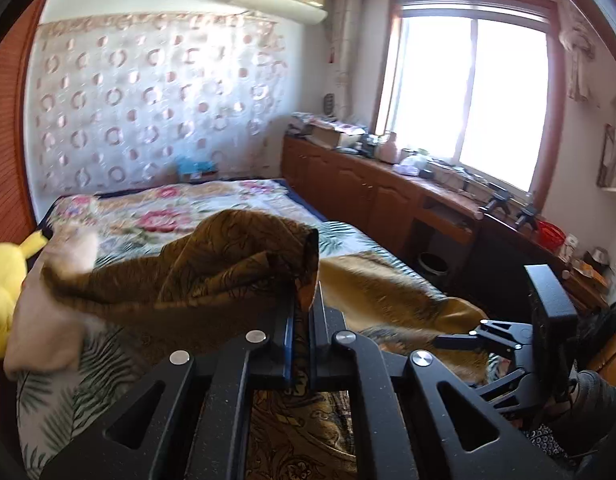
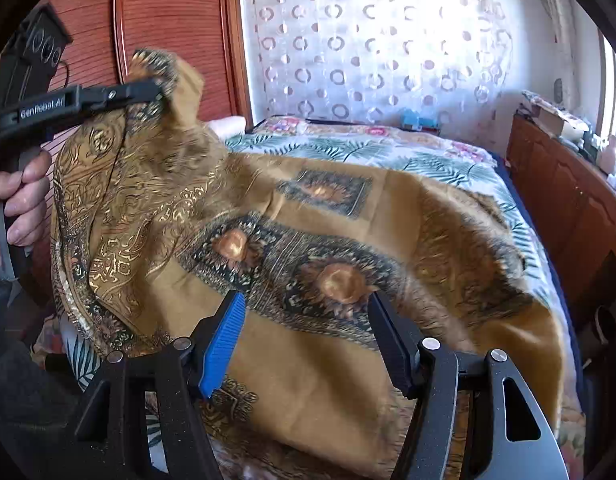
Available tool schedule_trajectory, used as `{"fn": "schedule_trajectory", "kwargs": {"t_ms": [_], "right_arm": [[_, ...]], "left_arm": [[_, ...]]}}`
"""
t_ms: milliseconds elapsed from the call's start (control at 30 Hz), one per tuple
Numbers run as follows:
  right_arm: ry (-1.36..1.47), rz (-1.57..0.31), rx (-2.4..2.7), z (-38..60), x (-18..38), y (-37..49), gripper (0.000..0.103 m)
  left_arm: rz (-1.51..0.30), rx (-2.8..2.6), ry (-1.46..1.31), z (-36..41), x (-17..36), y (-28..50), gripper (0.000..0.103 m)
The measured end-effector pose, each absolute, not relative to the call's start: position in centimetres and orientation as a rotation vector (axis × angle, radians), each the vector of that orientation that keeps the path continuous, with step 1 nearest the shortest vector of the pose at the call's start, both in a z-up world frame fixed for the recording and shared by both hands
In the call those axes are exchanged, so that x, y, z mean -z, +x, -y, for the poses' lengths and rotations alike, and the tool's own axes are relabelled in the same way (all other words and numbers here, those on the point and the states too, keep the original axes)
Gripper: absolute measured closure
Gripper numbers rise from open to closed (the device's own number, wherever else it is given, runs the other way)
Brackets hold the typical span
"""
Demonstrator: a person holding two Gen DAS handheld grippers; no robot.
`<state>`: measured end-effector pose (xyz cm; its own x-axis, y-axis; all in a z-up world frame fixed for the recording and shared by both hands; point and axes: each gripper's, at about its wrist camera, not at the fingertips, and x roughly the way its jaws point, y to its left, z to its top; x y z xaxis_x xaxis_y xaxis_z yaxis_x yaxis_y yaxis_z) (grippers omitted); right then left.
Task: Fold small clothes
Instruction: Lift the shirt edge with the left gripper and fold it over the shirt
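Left hand-held gripper (image 1: 302, 304) clamped on brown scarf (image 2: 308, 216) corner, lifted up-left; rest sprawls lengthwise down the bed (image 2: 447, 156). Right hand-held gripper (image 2: 304, 320) wide apart, holding nothing, above it.

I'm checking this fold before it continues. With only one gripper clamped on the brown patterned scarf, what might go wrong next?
1. The left gripper pinches just a small corner of the brown patterned scarf; a tug might pull it free.
2. The right gripper is open over the cloth, holding nothing, so the spread part on the floral bedspread may drag and bunch up.
3. The lifted fabric sags in loose folds, so the fold edges could land uneven.
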<state>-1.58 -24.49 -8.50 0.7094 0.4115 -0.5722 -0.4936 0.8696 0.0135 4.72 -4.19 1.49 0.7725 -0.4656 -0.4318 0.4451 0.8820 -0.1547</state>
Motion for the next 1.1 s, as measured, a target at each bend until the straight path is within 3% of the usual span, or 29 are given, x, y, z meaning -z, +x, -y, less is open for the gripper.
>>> {"fn": "schedule_trajectory", "kwargs": {"t_ms": [167,267,300,367,500,1100], "right_arm": [[-0.123,-0.585,-0.478,26.4,8.0,-2.3,0.037],[-0.11,-0.59,-0.466,27.0,8.1,-2.5,0.037],[-0.109,-0.592,-0.464,27.0,8.2,-2.4,0.037],[-0.104,-0.598,-0.46,27.2,8.4,-2.3,0.037],[-0.084,-0.609,-0.468,26.8,8.5,-1.9,0.037],[-0.2,-0.671,-0.646,19.6,9.2,1.7,0.037]], "left_arm": [[-0.502,0.531,-0.005,7.1,-1.7,5.6,0.095],[-0.554,0.548,0.004,7.4,-0.5,6.2,0.076],[-0.561,0.552,0.003,7.4,-0.3,6.2,0.064],[-0.566,0.544,0.006,7.2,0.0,6.0,0.056],[-0.566,0.518,-0.003,6.5,0.4,5.3,0.024],[-0.6,0.281,-0.045,-0.2,3.6,4.3,0.022]]}}
